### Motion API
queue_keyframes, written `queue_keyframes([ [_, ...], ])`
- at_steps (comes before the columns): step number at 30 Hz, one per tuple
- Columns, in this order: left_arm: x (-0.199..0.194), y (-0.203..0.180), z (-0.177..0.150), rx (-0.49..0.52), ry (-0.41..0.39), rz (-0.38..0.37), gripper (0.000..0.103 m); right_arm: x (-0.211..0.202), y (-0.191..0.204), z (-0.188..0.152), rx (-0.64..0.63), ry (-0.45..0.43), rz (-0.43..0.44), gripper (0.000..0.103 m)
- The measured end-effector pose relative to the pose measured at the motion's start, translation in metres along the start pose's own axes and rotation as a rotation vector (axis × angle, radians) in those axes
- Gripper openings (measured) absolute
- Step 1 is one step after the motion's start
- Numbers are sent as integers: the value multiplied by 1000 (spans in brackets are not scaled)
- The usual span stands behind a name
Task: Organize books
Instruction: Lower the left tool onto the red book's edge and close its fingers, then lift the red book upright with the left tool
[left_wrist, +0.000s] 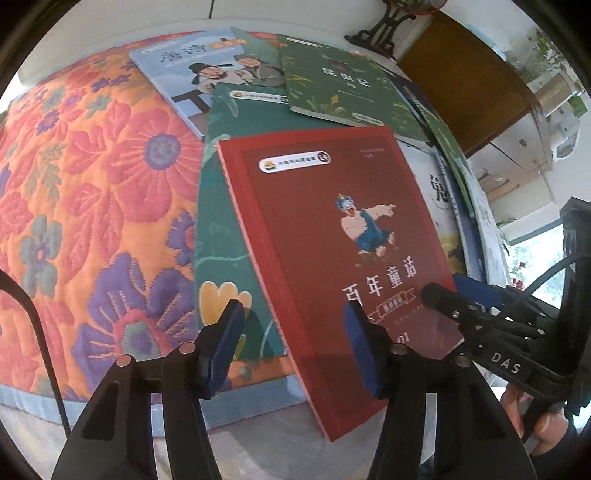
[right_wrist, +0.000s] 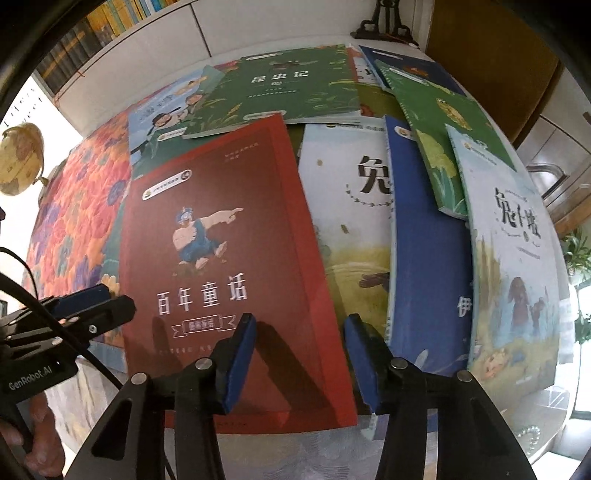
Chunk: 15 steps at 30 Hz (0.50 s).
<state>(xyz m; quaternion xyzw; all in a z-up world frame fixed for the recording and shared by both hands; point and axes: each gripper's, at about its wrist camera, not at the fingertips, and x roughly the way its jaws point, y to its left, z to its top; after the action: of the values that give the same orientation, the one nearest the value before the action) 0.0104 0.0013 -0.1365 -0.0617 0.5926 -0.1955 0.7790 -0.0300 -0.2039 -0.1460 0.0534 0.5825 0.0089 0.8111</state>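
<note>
the teal book (left_wrist: 221, 206) is mostly hidden under the red book (left_wrist: 332, 240), so only its side toward 9 o'clock shows. in the right wrist view the white rabbit book (right_wrist: 343, 206) is covered on its 3 o'clock side by the blue book (right_wrist: 428, 251), so its title is cut short. the tiny print on the red book (right_wrist: 221, 258) near 6 o'clock is too small to read.

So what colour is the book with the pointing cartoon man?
Red book, clearest in the right wrist view.
</note>
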Motion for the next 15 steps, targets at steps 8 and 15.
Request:
queue_keyframes([
  [8, 4, -10, -5, 46, 21, -15, 53, 1, 7, -4, -19, 4, -17, 48],
  [15, 6, -8, -4, 38, 5, -32, 53, -1, 10, -11, -30, 15, 9, 49],
])
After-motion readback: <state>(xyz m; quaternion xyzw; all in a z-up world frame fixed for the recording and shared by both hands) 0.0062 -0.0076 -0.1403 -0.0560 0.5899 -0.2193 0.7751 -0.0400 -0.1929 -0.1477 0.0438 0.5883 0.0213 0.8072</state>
